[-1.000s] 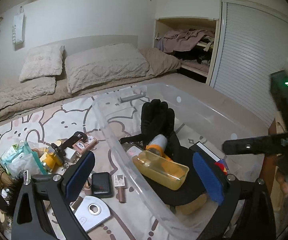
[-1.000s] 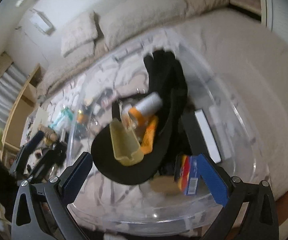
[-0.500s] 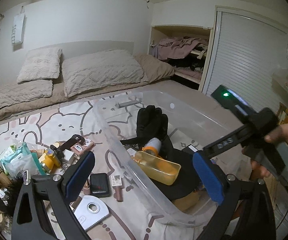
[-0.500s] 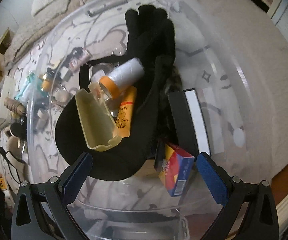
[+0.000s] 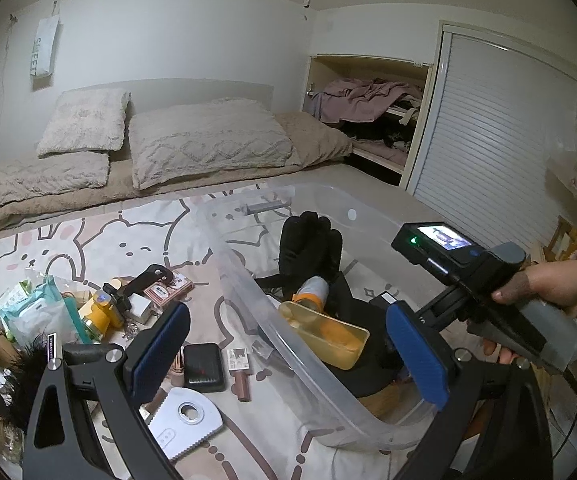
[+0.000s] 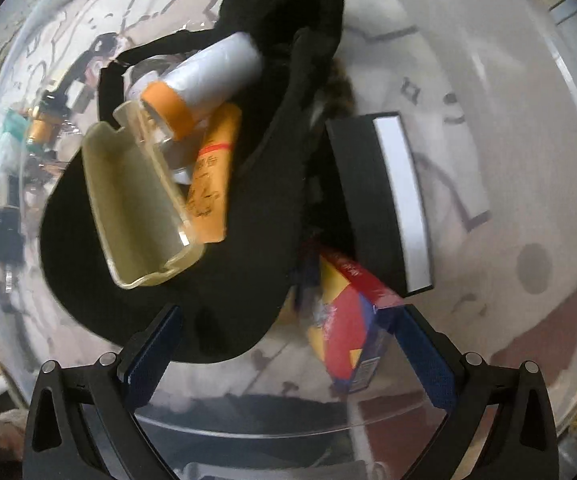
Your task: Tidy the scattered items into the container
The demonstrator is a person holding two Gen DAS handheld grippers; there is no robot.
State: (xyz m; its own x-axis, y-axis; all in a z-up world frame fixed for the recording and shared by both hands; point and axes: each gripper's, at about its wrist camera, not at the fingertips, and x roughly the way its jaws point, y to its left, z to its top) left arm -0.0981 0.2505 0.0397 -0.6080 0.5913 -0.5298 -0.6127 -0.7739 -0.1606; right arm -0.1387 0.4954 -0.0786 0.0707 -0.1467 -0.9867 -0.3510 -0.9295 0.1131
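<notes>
with both jaws gaping: where this tidy-up is likely to be slipping

while the right hand-held gripper (image 6: 284, 344) is hanging low over the clear container (image 5: 308, 364), its jaws are standing wide apart and gripping nothing, with the red and yellow box (image 6: 348, 320) lying just beside its right pad at the lower right of the right wrist view. that box is leaning against the black box (image 6: 376, 204) and the black cap (image 6: 168, 280), so a careless nudge is likely to be tipping it or shoving it under the cap. the yellow tray (image 6: 136, 208) and the orange-capped bottle (image 6: 204, 84) are resting loosely on the cap, and any bump is risking them rolling off.

the left hand-held gripper (image 5: 288, 356) is also spread open and empty, hovering over the container's near wall. scattered items are waiting on the bed at the lower left of the left wrist view: a black case (image 5: 203, 367), a white scraper (image 5: 186, 420), a teal packet (image 5: 32, 312). reaching for these, the left pad is in danger of catching the thin container wall and dragging it. small flat pieces lying on soft bedding are probably going to be slipping out of a shallow pinch.
</notes>
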